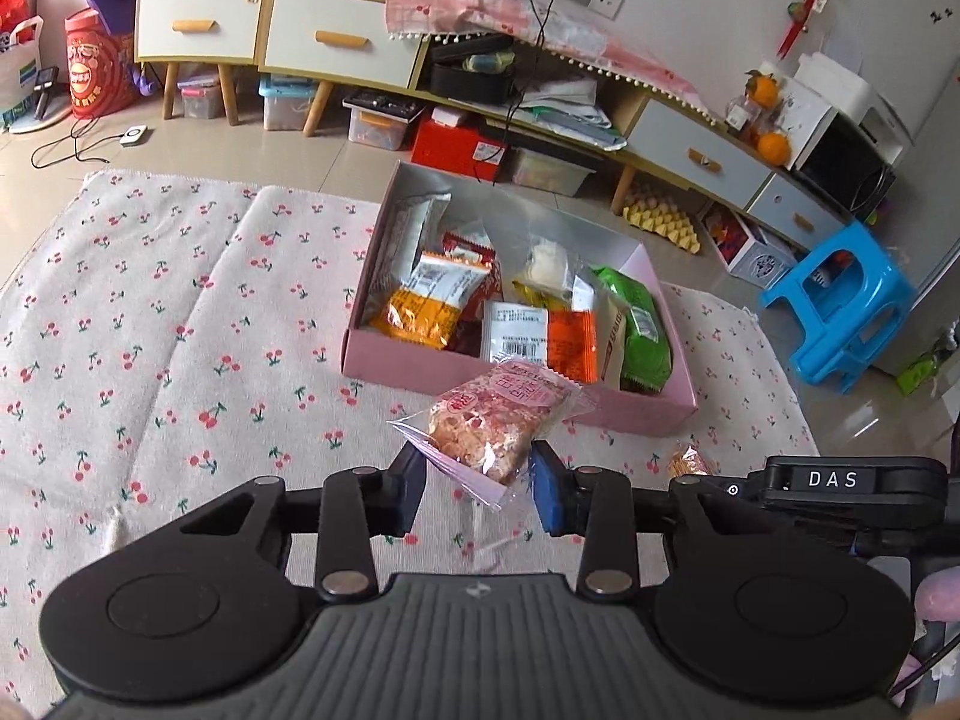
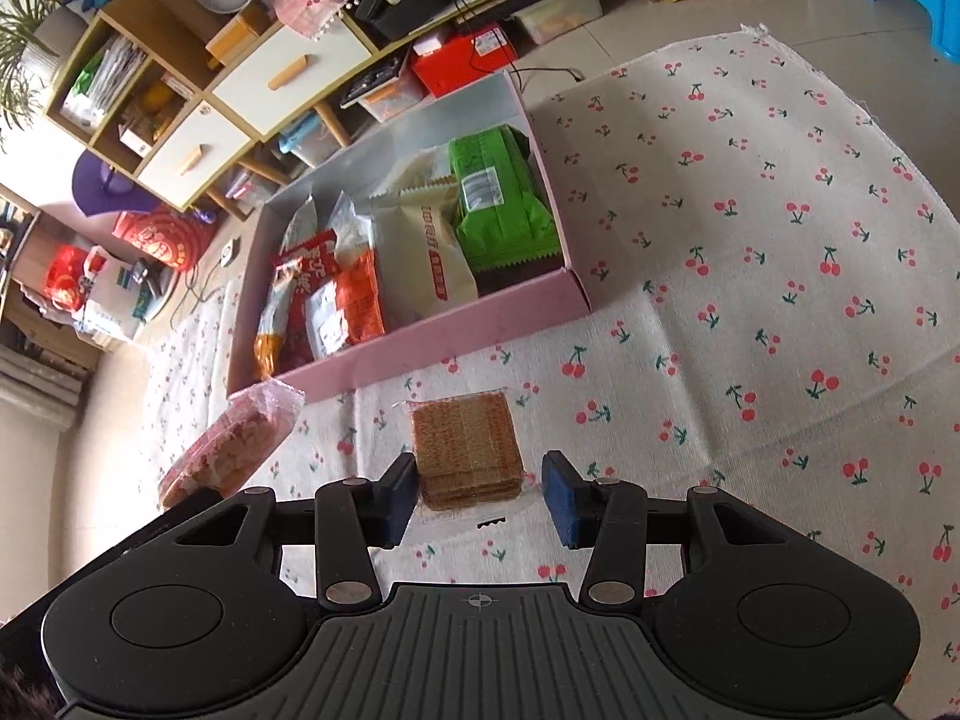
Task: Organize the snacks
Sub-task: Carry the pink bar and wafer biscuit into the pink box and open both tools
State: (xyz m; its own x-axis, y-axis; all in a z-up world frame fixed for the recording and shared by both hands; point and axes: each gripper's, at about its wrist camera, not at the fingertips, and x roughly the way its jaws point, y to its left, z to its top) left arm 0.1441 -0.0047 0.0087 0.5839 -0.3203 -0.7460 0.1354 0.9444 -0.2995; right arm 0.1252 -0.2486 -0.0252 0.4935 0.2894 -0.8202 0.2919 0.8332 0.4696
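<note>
My left gripper (image 1: 477, 483) is shut on a pink-and-clear snack packet (image 1: 501, 420), which hangs above the cherry-print cloth just in front of the pink box (image 1: 420, 363). The box holds several snack packets, among them a green one (image 1: 639, 318) and an orange one (image 1: 420, 315). In the right wrist view my right gripper (image 2: 480, 498) is shut on a clear-wrapped stack of brown crackers (image 2: 465, 450); the left pad touches the stack, and a narrow strip of wrapper lies before the right pad. The same pink packet (image 2: 231, 444) shows at the left, near the pink box (image 2: 420, 348).
The cherry-print cloth (image 1: 180, 330) covers the floor around the box. Behind it stand low cabinets with drawers (image 1: 336, 36), storage bins (image 1: 282, 102) and a red box (image 1: 459, 147). A blue plastic stool (image 1: 840, 306) sits to the right.
</note>
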